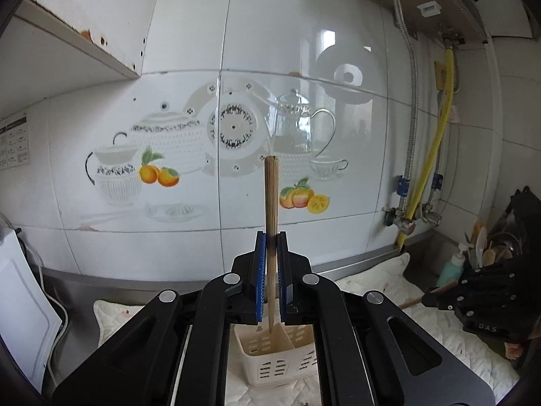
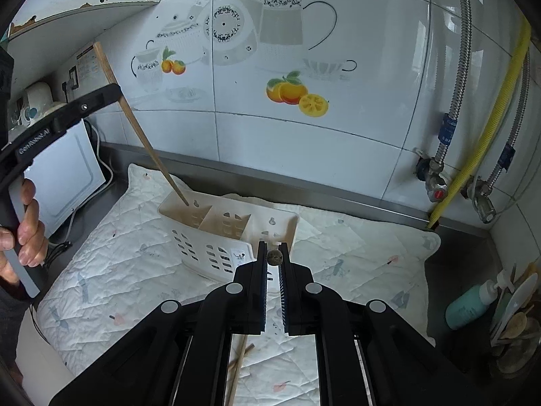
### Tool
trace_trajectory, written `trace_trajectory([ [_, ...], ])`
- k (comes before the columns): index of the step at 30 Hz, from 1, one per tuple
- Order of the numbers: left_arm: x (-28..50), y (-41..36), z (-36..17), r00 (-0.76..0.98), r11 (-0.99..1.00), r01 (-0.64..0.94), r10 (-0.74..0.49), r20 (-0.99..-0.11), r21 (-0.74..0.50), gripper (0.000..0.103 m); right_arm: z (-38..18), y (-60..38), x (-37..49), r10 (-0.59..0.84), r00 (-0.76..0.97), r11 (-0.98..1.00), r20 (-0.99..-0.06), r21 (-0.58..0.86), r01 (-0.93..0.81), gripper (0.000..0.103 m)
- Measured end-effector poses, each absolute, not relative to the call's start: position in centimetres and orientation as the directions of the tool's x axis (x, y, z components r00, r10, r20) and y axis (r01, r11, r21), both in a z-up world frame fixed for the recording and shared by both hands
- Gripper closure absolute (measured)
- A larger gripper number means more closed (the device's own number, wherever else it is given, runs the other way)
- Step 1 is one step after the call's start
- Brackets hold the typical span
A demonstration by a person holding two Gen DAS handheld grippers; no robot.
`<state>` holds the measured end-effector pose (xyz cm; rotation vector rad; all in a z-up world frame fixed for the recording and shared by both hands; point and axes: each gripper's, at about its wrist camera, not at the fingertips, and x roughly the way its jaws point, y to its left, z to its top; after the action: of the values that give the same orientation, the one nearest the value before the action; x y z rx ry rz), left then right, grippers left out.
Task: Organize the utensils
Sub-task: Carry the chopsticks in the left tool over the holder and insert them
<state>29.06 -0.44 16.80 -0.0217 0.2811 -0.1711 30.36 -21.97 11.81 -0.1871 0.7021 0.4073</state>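
Note:
My left gripper (image 1: 271, 237) is shut on a wooden chopstick (image 1: 271, 203) and holds it upright, its tip down in the left compartment of the cream utensil holder (image 1: 270, 368). In the right wrist view the same chopstick (image 2: 138, 125) slants down into the left end of the holder (image 2: 219, 237), held by the left gripper (image 2: 115, 93). My right gripper (image 2: 274, 253) is shut on another chopstick (image 2: 274, 257), seen end-on, just in front of the holder. Its lower part (image 2: 238, 368) shows below the jaws.
A quilted white mat (image 2: 338, 247) covers the steel counter. A white appliance (image 2: 64, 176) stands at the left. Pipes and valves (image 2: 439, 182) run down the tiled wall at the right. A teal bottle (image 2: 470, 304) and a caddy of spoons (image 2: 517, 318) stand at the far right.

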Motion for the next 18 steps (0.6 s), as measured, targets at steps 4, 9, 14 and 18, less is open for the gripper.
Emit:
trace_trajectory([
  [4,31.0,-0.7,14.9,0.928,0.989,0.148,-0.147,-0.341,-0.024,0.098,11.7,-21.8,31.1,0.3,0.674,0.903,-0.676,-0.027,-0.429,0.097],
  [9,32.5,-0.8,13.8,0.9,0.988,0.154,-0.153,-0.408,-0.03,0.098,11.6,-21.1,32.1,0.282,0.652,0.901,-0.704,-0.039,-0.432,0.097],
  [14,33.9,-1.0,13.0,0.88,0.987,0.159,-0.159,-0.447,-0.038,0.098,11.5,-20.7,33.2,0.272,0.638,0.904,-0.72,-0.036,-0.425,0.096],
  [18,33.9,-0.8,12.9,0.881,0.986,0.161,-0.163,-0.445,-0.042,0.094,12.0,-21.1,32.9,0.286,0.667,0.91,-0.688,-0.023,-0.414,0.089],
])
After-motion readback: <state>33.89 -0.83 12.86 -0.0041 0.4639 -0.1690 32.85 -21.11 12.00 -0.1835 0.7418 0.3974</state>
